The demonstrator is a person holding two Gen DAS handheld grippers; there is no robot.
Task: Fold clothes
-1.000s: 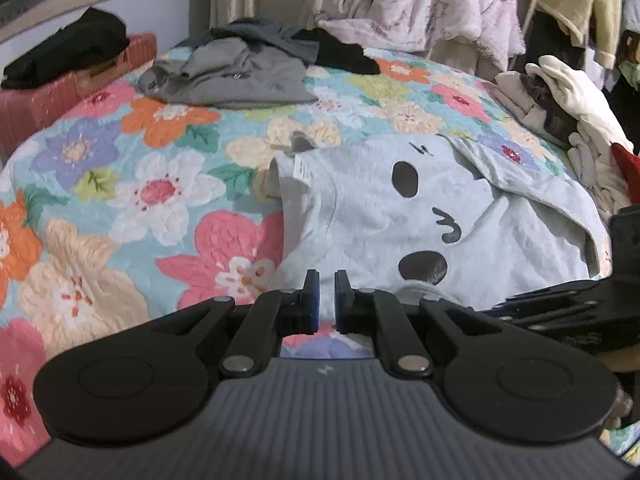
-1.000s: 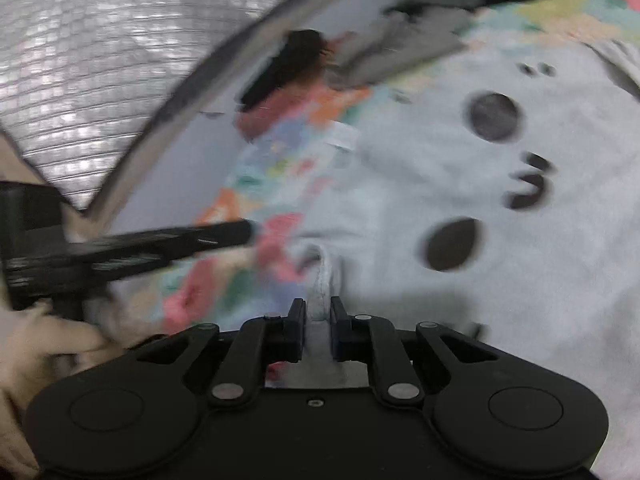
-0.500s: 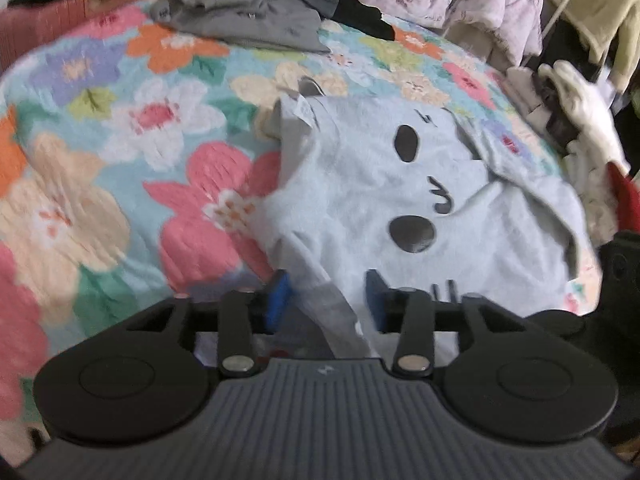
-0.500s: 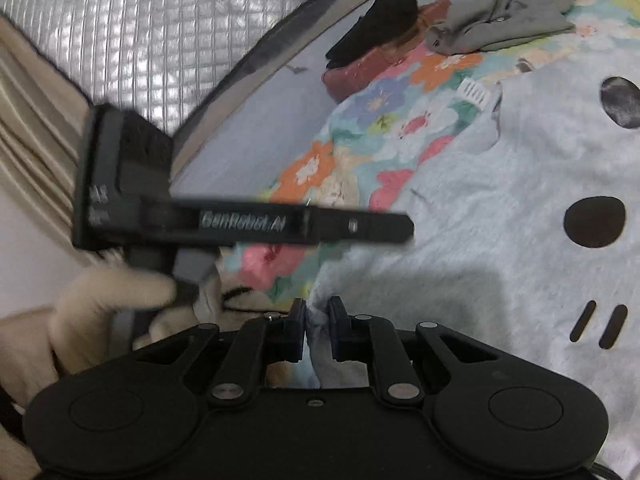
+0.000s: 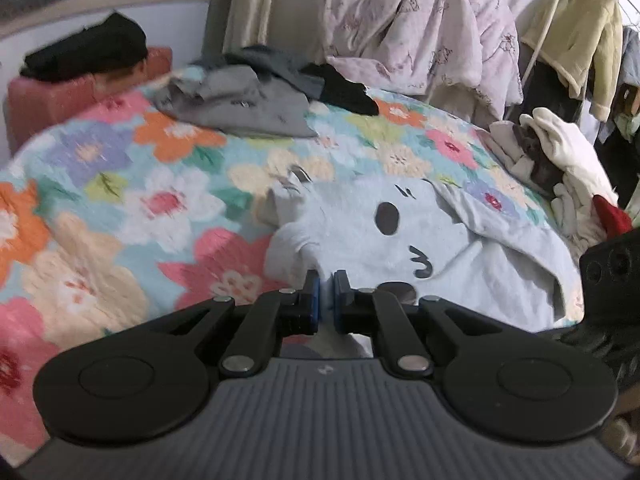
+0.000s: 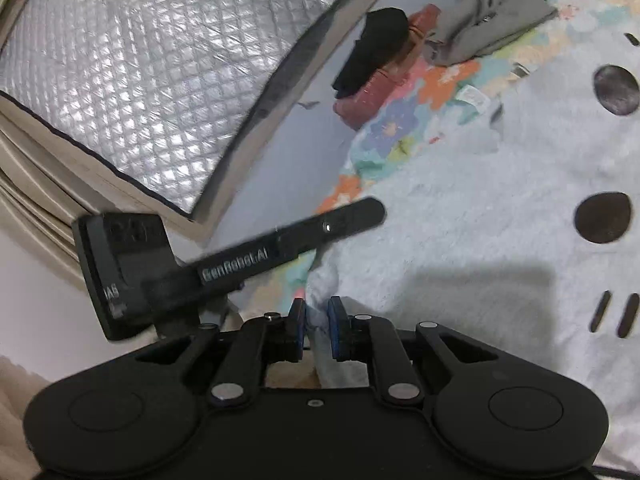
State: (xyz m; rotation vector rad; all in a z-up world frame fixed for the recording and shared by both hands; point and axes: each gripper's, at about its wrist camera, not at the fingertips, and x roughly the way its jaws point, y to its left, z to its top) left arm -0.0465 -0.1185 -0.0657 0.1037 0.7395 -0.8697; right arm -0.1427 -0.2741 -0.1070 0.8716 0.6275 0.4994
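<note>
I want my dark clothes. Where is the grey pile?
In the left wrist view, the grey clothes pile lies at the far end of the flowery bedspread, beyond the light-blue face shirt, beside a black garment.

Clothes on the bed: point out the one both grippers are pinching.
The pale blue top with the cartoon face, spread nearest the camera. The left hand-held gripper and right hand-held gripper each pinch its edge; the grey garment lies untouched.

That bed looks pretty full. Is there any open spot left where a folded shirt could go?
Yes: the flowered bedspread lies bare left of the pale blue shirt, between it and the grey clothes farther back. The right edge is crowded by a white clothes pile, and the back by grey and black garments.
</note>
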